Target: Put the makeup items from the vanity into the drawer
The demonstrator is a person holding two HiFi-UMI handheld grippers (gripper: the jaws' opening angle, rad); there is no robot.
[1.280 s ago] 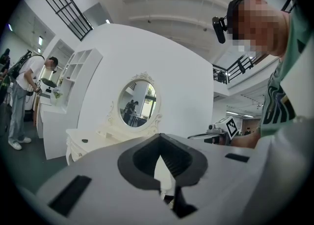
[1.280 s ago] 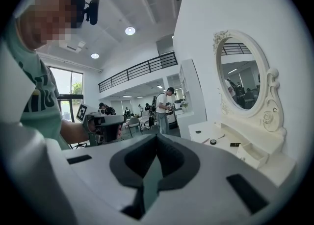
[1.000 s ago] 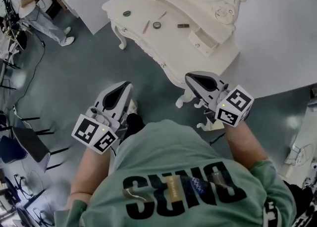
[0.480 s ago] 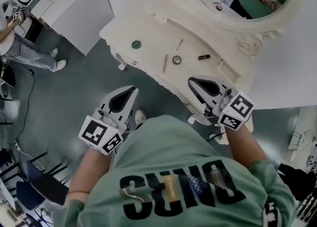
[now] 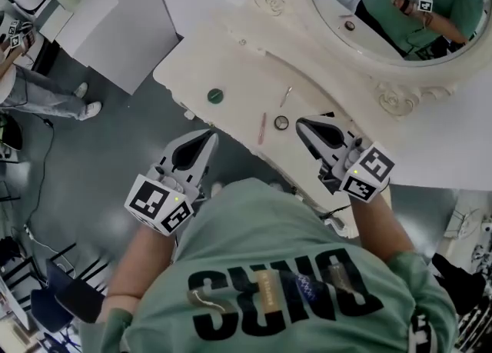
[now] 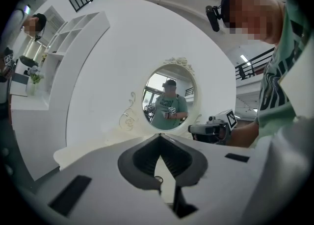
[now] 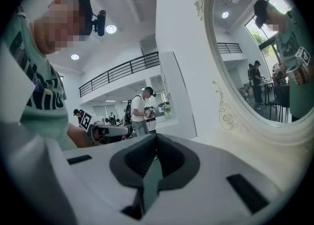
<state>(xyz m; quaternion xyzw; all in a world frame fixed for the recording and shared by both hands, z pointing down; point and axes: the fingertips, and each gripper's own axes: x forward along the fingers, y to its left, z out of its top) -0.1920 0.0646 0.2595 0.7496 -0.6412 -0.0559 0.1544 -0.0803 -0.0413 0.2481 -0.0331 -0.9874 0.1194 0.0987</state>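
Head view: my left gripper [image 5: 206,138] and right gripper [image 5: 304,124] hovered at the near edge of the vanity counter [image 5: 238,74], both sets of fingers clenched on nothing. A small round tin [image 5: 282,122] sat just left of the right fingers' tips. A pink pencil [image 5: 262,128] lay beside it, between the two grippers, long axis pointing away from me, roughly in line with the fingers. A thin brush [image 5: 285,96] lay further ahead. A green compact [image 5: 215,96] lay ahead of the left fingers, apart. I judged the right hand nearer the tin. I couldn't pick out the drawer.

Left gripper view: fingers pressed together, empty. Mirror [image 6: 169,104] straight ahead, right gripper off to the right.

Right gripper view: fingers shut tight, nothing between. Mirror to the right, left gripper off left. No makeup seen.
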